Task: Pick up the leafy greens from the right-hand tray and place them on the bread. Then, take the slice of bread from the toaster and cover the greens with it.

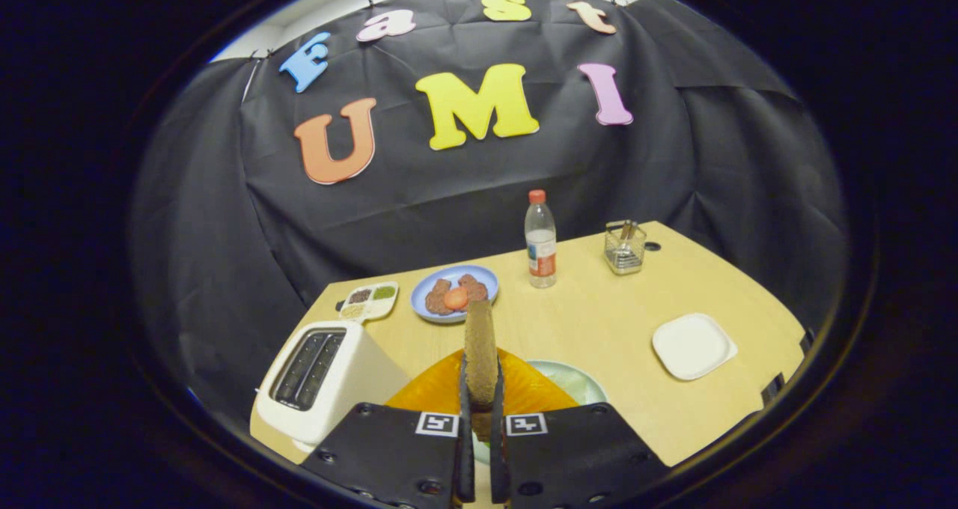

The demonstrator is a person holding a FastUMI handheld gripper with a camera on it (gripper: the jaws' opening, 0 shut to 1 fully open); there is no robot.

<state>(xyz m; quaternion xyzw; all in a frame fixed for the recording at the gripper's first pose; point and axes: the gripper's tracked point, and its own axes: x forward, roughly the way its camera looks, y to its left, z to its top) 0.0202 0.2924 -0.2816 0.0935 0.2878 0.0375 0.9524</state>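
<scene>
Bread [480,348], one slice standing on edge, sits pinched between the two fingers of the gripper [481,412], whose jaws are drawn narrow with both fingers pressing on its faces. Slice and gripper hang above an orange plate [533,391], and just right of that plate a pale green round plate [576,380] peeks out; whether greens lie on either I cannot tell. One white toaster [323,382] stands to the near left on the worktop [599,322], its two slots dark. Farther back on the left lies one small white tray [368,301] with four compartments of seasonings. Beside it, one blue plate [455,293] carries two brown patties and one reddish round slice. One clear bottle [540,239] with a red cap stands upright beyond the bread, and one clear holder [625,248] with sticks in it stands at the far right. One white square dish [693,346] rests on the right, well apart from the others.
</scene>
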